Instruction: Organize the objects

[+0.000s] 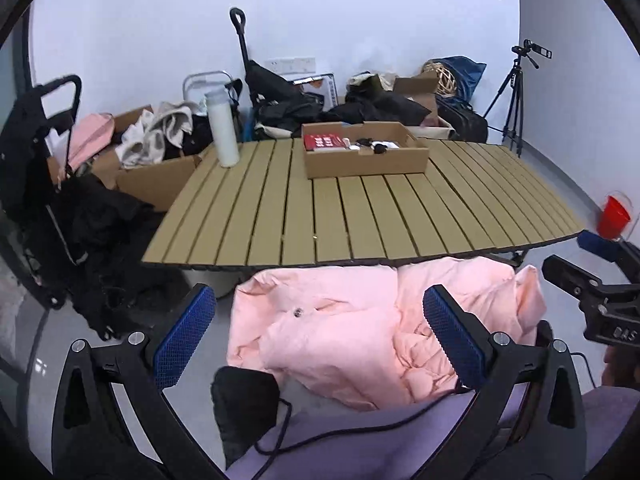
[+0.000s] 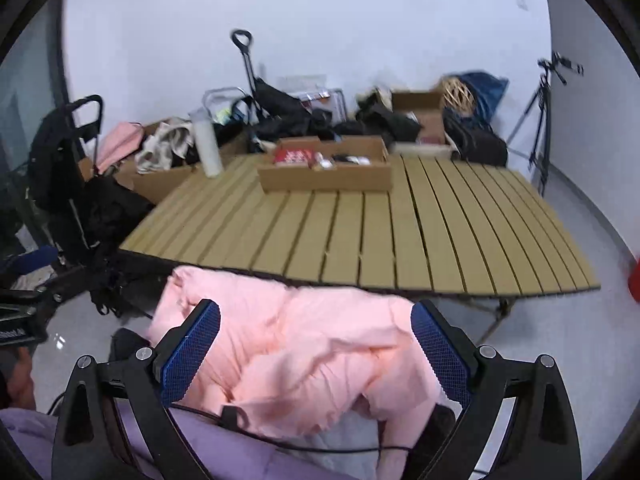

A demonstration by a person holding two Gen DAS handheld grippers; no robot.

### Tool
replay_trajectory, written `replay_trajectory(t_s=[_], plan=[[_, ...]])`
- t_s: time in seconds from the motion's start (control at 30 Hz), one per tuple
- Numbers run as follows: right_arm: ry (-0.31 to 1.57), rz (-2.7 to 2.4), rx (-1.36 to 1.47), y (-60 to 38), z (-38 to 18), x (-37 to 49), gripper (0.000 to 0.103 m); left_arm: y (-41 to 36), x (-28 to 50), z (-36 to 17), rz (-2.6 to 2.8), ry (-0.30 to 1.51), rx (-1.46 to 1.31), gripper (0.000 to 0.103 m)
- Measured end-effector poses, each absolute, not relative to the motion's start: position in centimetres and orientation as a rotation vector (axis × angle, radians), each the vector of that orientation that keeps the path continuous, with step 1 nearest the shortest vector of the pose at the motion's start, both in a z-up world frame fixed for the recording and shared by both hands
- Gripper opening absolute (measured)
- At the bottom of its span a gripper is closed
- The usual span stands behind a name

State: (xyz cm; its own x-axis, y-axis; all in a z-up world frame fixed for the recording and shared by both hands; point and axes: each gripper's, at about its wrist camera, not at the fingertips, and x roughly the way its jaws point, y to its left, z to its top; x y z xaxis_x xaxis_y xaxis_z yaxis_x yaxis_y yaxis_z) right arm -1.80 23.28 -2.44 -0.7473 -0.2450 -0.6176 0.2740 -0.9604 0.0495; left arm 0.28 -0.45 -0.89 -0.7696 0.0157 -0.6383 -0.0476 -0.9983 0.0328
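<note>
So the main thing here is a pink puffer jacket, pale salmon, quilted and all crumpled up, with a small snap button showing on the front. It's lying in a heap at the near edge of the slatted table, below its level. Left gripper is spread wide, holding nothing. Right gripper is also wide and empty. A cardboard box sits on the table's far side, with a white bottle to its left.

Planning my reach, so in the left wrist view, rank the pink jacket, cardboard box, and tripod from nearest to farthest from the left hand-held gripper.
1. Pink jacket, just beyond the left hand-held gripper.
2. Cardboard box, on the table's far side.
3. Tripod, far right by the wall.
</note>
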Motion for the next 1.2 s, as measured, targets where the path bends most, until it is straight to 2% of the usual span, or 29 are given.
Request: replay_trajectory(t_s=[1.2], plan=[[0.114,-2.726,0.97,23.01,-3.22,-0.96,0.098,0.22,1.17,-1.28,2.911,0.062,-1.03,0.103]])
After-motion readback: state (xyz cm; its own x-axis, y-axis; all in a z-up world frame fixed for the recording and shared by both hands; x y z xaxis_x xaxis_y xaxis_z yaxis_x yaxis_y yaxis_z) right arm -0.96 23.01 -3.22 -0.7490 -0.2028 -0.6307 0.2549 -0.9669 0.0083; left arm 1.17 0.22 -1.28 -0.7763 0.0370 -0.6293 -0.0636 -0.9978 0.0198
